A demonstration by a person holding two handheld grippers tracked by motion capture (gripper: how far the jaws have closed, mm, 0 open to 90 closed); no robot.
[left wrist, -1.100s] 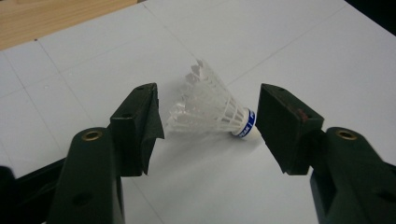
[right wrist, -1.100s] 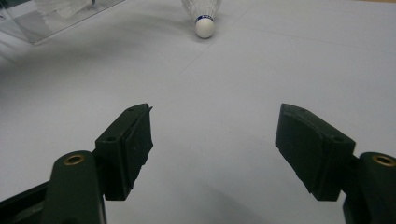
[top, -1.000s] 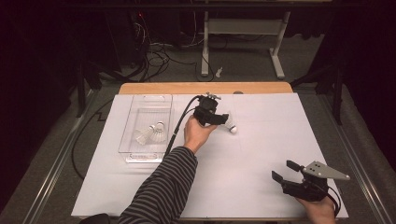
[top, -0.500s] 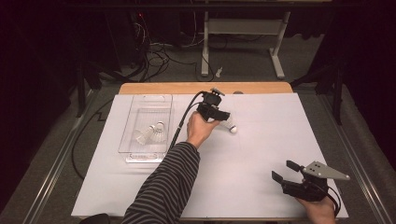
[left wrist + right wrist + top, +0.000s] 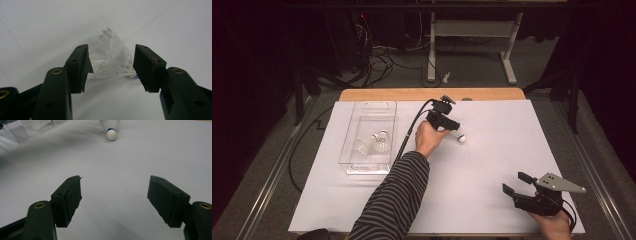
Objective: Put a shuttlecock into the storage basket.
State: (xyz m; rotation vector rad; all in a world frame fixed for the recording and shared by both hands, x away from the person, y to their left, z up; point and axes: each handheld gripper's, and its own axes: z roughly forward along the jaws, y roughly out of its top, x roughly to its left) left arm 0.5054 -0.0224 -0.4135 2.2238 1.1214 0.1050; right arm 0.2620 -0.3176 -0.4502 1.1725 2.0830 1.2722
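White table (image 5: 492, 165) holds a clear tray (image 5: 384, 112) with two blurry shuttlecocks (image 5: 374, 145); a third shuttlecock (image 5: 110, 60) lies between the left gripper (image 5: 455, 131), jaws just closing, unpinched, skirt half-hidden; right gripper (image 5: 515, 183) gapes wide

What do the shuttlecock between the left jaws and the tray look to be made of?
The shuttlecock has a white, see-through latticed skirt, so probably moulded plastic rather than feathers; its round white nose with a blue band looks like foam or cork, hard to tell. The tray looks like clear hard plastic: the white sheet shows through it and its rim glints.
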